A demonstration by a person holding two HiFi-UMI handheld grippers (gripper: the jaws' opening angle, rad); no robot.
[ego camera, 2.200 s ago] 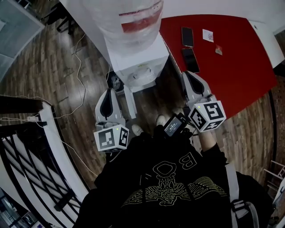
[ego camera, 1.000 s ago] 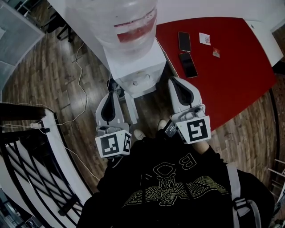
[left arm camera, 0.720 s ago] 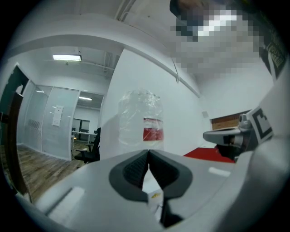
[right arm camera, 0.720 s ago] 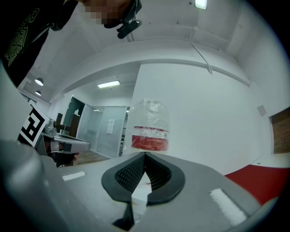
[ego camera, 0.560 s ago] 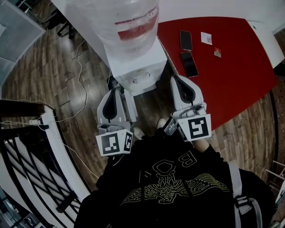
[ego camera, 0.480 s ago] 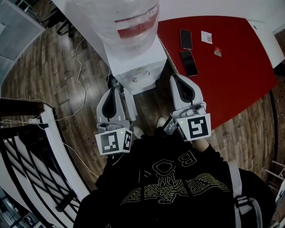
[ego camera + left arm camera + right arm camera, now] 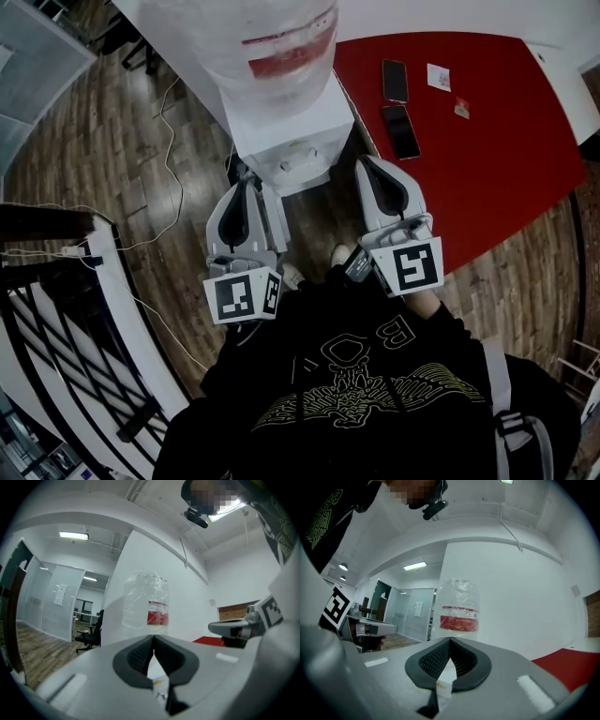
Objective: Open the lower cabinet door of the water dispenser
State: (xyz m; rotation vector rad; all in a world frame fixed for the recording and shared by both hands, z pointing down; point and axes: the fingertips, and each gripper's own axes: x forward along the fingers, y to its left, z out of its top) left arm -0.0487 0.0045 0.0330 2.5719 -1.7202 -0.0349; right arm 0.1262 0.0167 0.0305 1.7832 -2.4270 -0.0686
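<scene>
The white water dispenser (image 7: 295,127) stands in front of me with its clear bottle (image 7: 272,37) on top. Its lower cabinet front is hidden from above under the tap ledge. My left gripper (image 7: 244,187) points level at the dispenser's left front, jaws shut and holding nothing. My right gripper (image 7: 372,169) is level beside the dispenser's right front, also shut and holding nothing. In the left gripper view the jaws (image 7: 153,638) meet below the bottle (image 7: 145,599). The right gripper view shows its jaws (image 7: 450,641) closed under the bottle (image 7: 459,606).
A red table (image 7: 487,122) just right of the dispenser carries two phones (image 7: 395,80) (image 7: 400,131) and small cards. Cables (image 7: 169,159) trail over the wood floor on the left. A black and white railing (image 7: 84,356) runs along the near left. An office chair (image 7: 91,637) stands farther back.
Since the oldest frame the right gripper has come left and forward, next to the dispenser. Over the last second both grippers have barely shifted, and both have stayed shut.
</scene>
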